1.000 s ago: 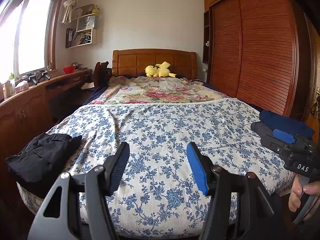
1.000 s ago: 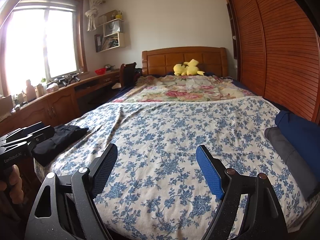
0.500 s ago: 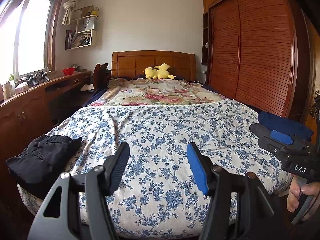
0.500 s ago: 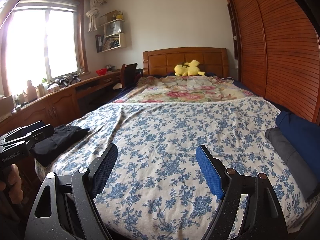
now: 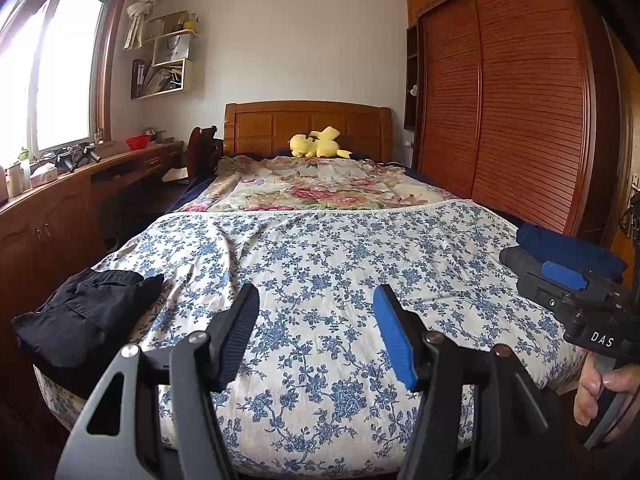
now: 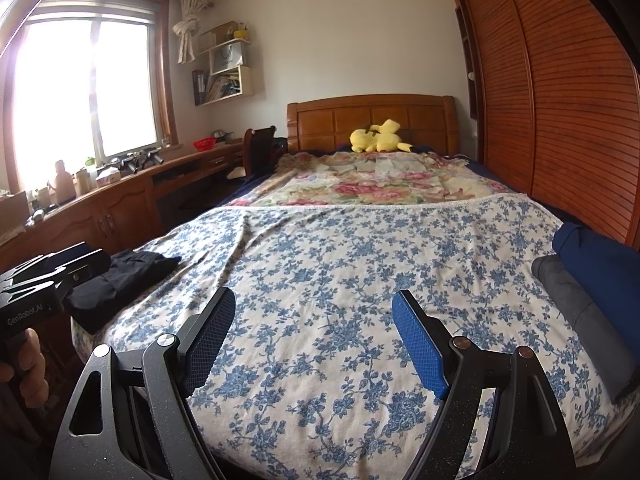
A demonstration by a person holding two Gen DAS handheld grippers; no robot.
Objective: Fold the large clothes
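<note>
Both grippers are being held at the foot of the bed (image 5: 320, 256), above its blue-flowered cover and pointed slightly downward toward it. Left gripper (image 5: 316, 320): jaws standing apart, nothing between the pads. Right gripper (image 6: 314, 332): jaws standing wider apart, likewise empty; only the cover is being seen through the gap. No contact with any cloth is being made by either tool.

Task items: a black garment (image 5: 80, 316) is lying bunched and unfolded at the left near corner of the bed, partly hanging over the edge. At the right edge, a dark blue folded piece (image 6: 596, 268) is resting on a grey folded piece (image 6: 568, 300); the two are touching and are well apart from the black garment. The middle of the cover is being kept free of clothes.

Progress, as a judgement: two pieces are being counted as done and stacked, while the black garment is being counted as not yet started. Remaining work is being judged as follows: the black garment is to be picked up, spread on the middle of the cover, folded, and set with the stack.
</note>
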